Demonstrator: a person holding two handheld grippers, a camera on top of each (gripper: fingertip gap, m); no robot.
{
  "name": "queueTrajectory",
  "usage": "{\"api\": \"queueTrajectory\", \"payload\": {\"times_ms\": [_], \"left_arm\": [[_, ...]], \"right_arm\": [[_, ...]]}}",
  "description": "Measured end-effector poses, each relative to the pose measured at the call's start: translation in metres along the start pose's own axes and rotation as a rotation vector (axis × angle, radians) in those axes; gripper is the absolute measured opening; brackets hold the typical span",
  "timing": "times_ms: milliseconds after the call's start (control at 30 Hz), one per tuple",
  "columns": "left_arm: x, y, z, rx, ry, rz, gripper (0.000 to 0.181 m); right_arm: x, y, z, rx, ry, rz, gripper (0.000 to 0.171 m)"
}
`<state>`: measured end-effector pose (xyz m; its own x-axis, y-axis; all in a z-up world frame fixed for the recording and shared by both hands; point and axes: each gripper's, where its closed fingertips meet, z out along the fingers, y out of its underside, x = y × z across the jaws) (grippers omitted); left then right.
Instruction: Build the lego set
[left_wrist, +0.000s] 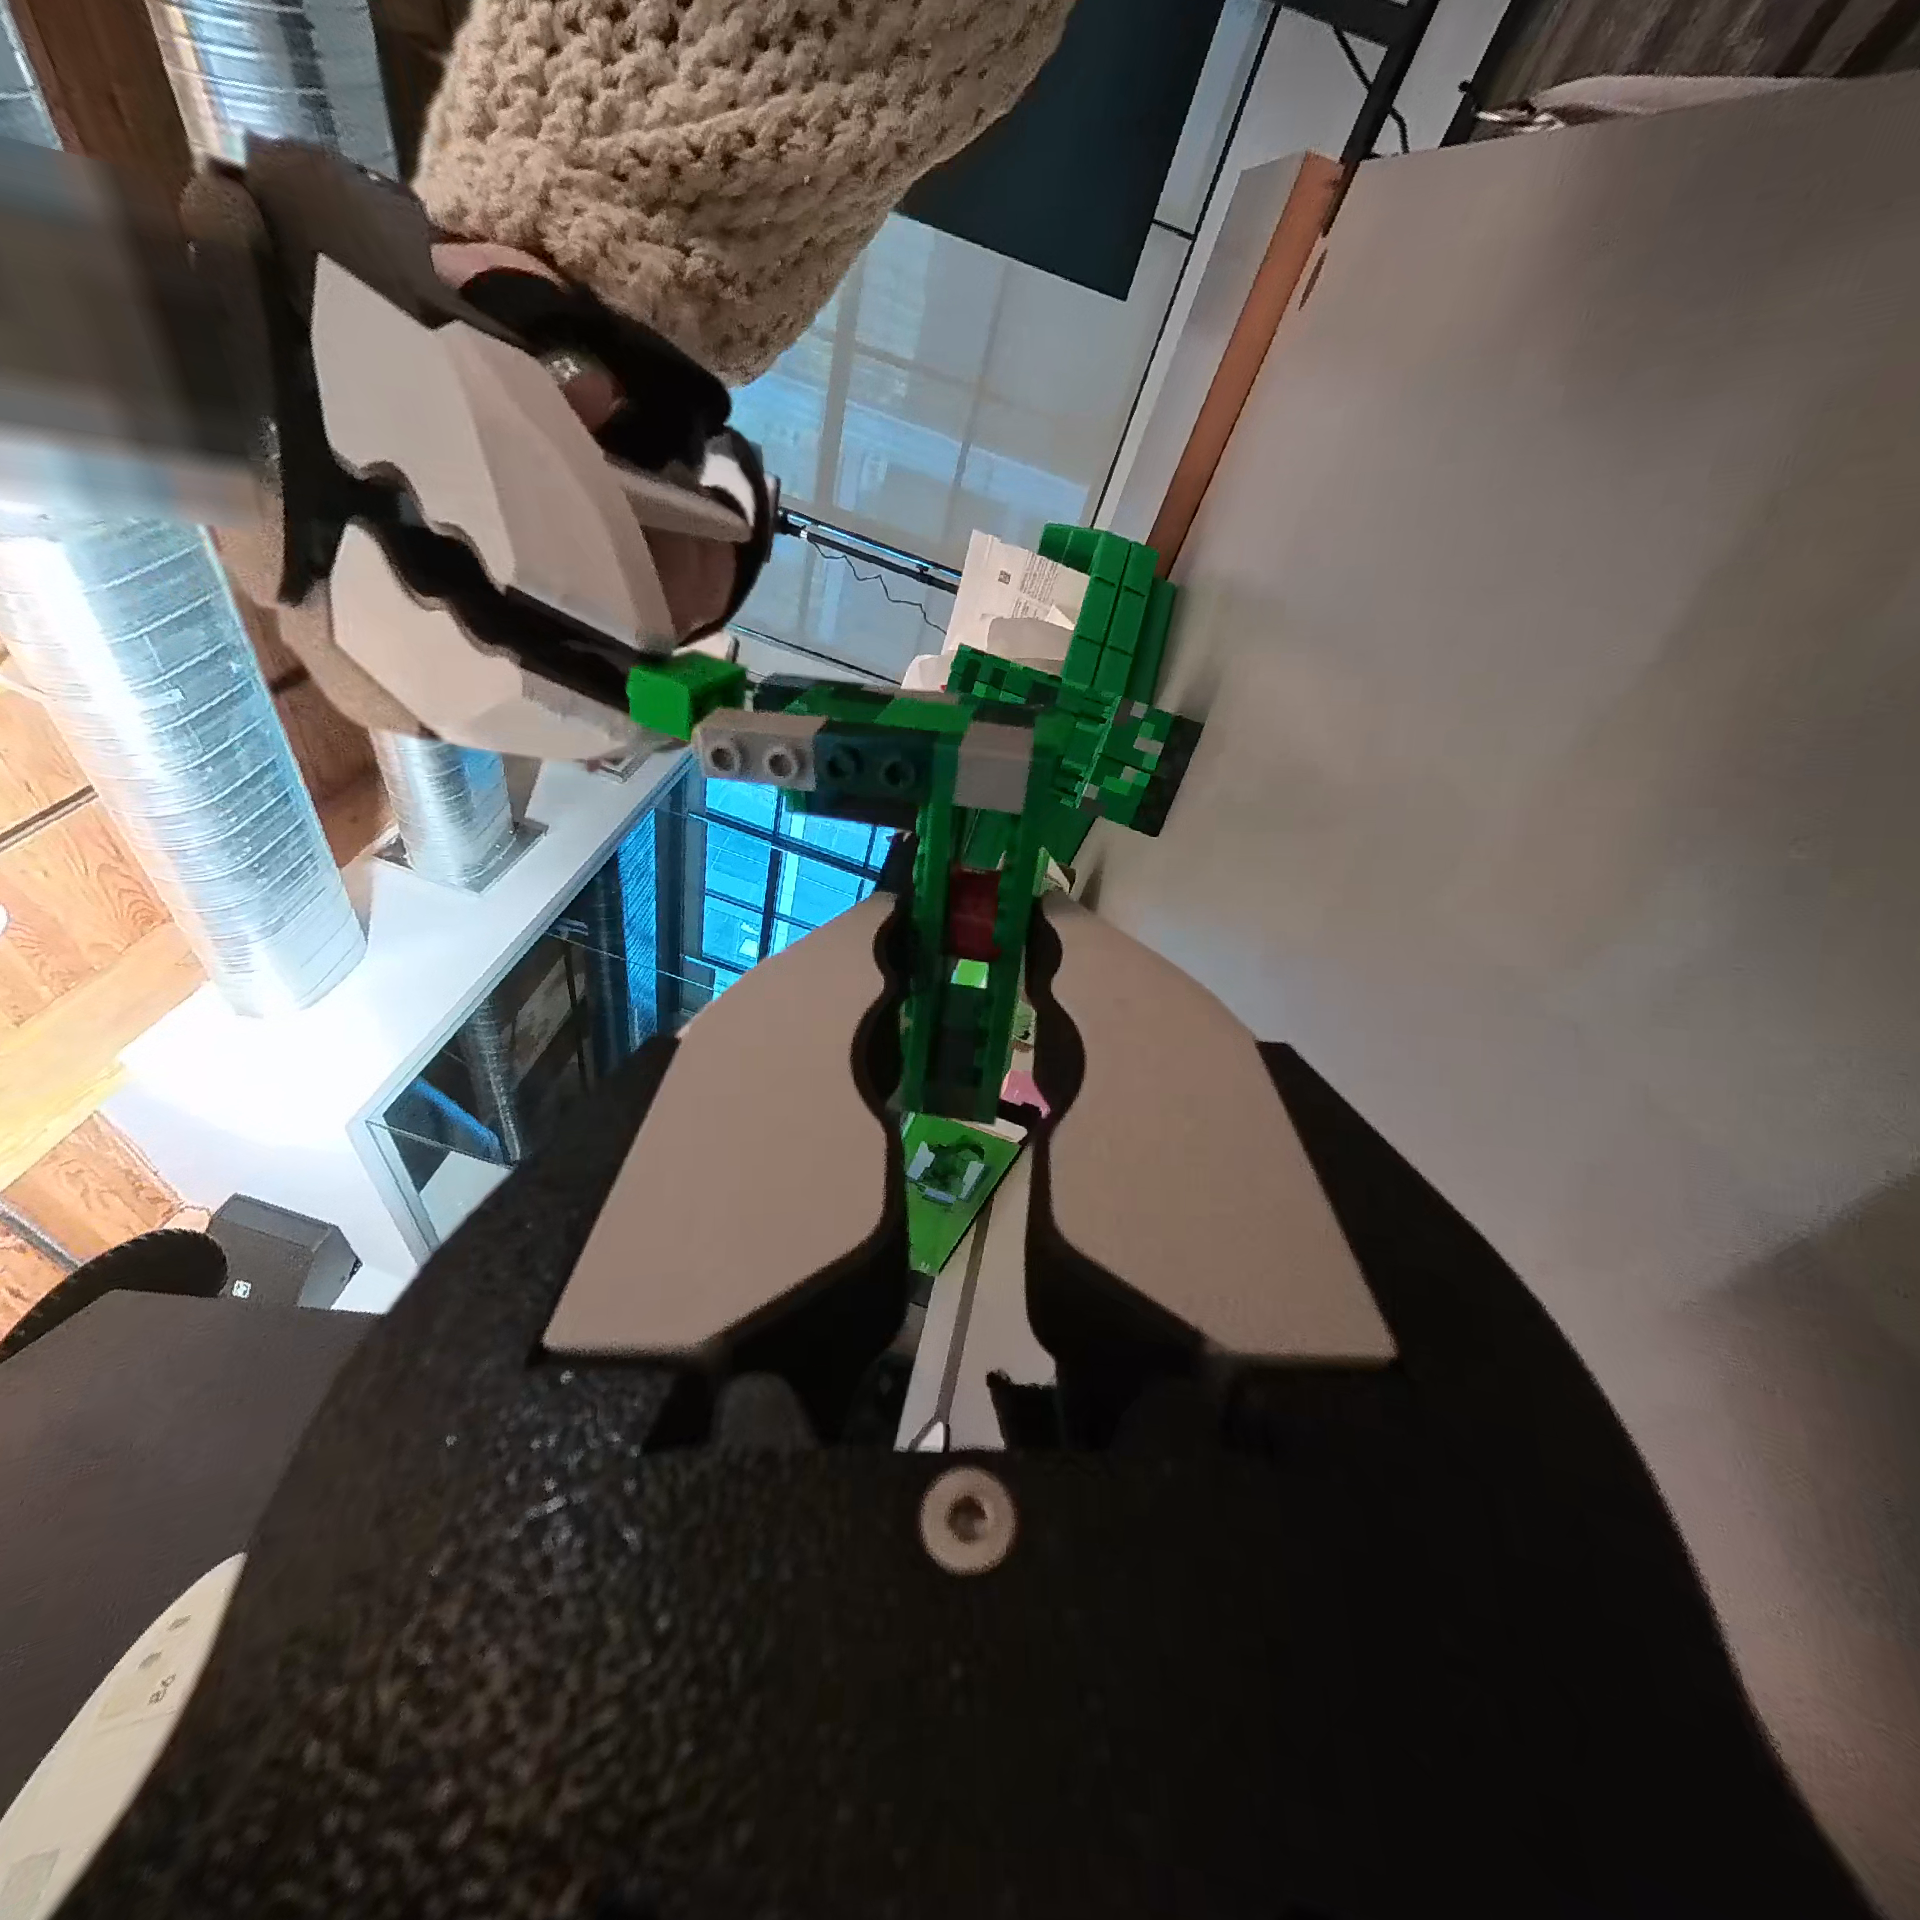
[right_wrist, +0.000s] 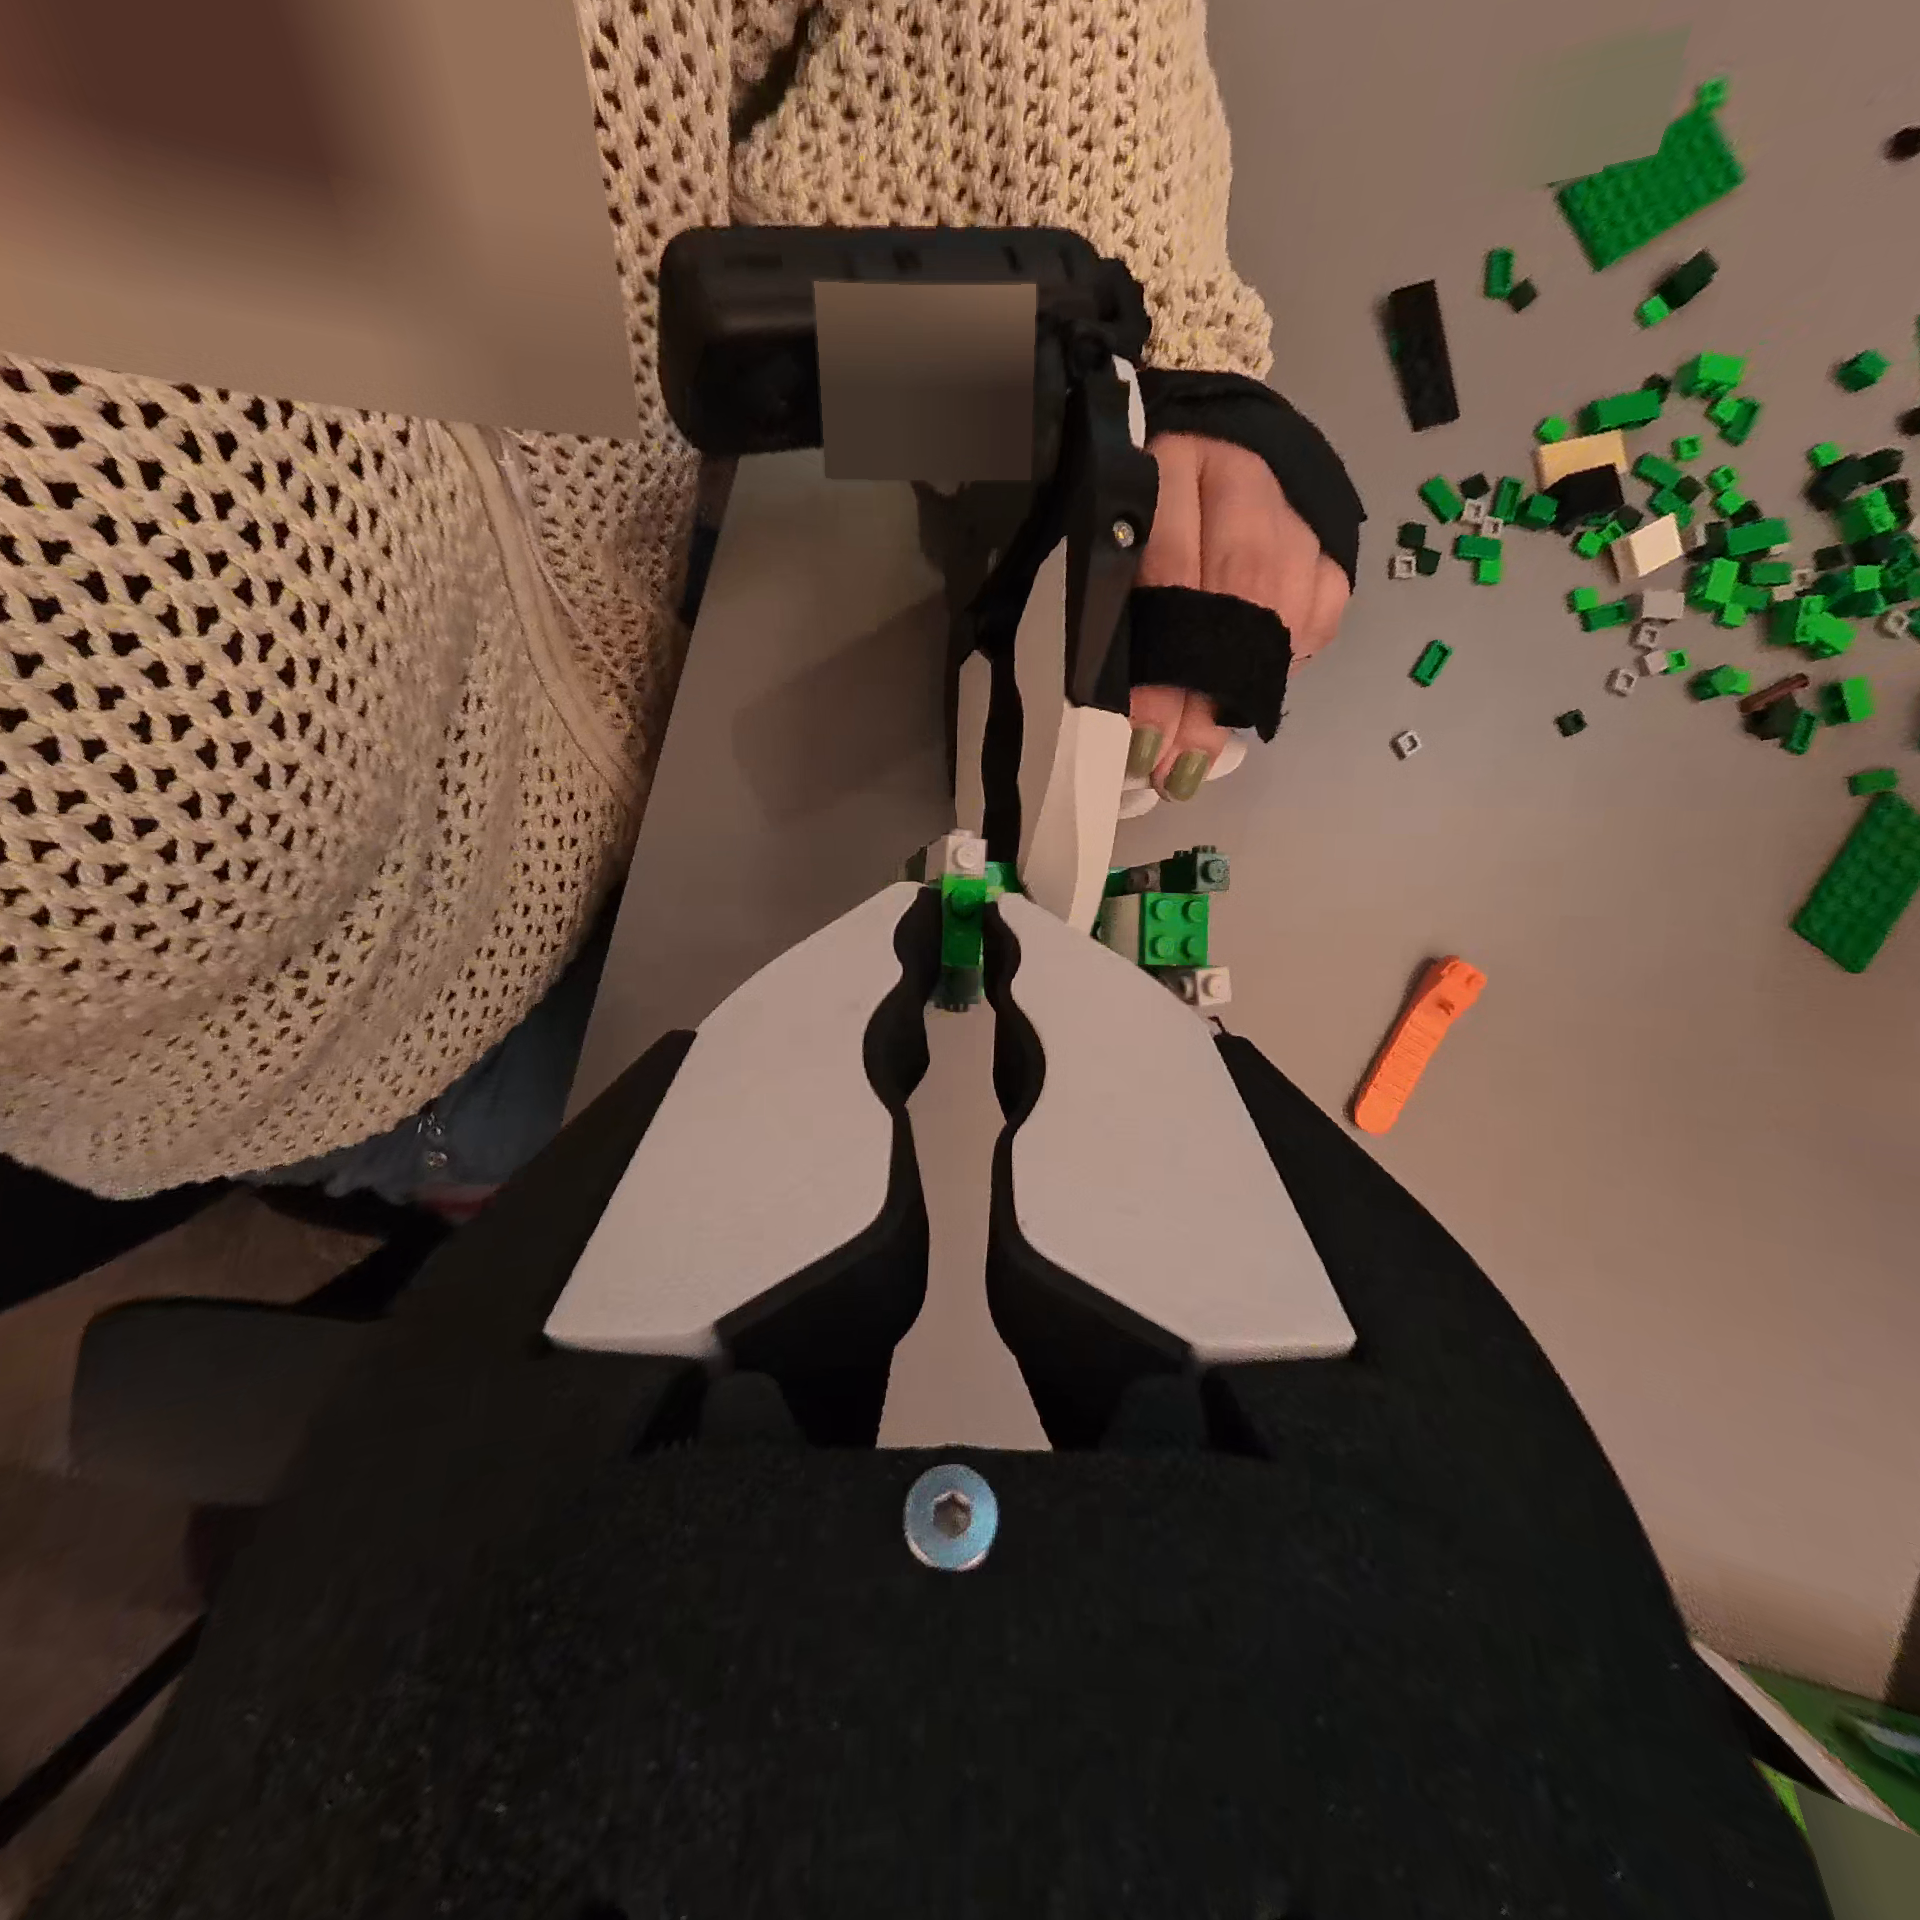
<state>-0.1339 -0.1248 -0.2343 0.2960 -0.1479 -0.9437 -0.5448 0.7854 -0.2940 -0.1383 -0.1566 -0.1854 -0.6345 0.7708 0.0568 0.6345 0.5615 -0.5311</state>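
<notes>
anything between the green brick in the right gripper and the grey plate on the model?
Nothing visible. The right gripper holds the small green brick right beside the grey plate at the end of the green model, which the left gripper clamps. No other piece sits between them.

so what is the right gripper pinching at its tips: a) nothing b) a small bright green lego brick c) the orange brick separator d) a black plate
b: the right gripper is shut on a small bright green lego brick held against the green lego model, while the orange brick separator lies on the table.
</notes>
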Motion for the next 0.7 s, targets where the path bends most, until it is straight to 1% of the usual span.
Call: {"api": "queueTrajectory", "payload": {"times_ms": [200, 467, 700], "left_arm": [[0.004, -0.001, 0.0, 0.003, 0.018, 0.014, 0.02], [0.009, -0.002, -0.001, 0.01, 0.05, 0.026, 0.02], [0.008, -0.001, -0.001, 0.006, 0.044, 0.027, 0.02]], "right_arm": [[-0.002, 0.003, 0.003, 0.005, 0.031, -0.05, 0.007], [-0.005, 0.009, 0.009, -0.042, 0.002, -0.049, 0.007], [-0.006, 0.011, 0.014, -0.072, -0.014, -0.055, 0.007]]}}
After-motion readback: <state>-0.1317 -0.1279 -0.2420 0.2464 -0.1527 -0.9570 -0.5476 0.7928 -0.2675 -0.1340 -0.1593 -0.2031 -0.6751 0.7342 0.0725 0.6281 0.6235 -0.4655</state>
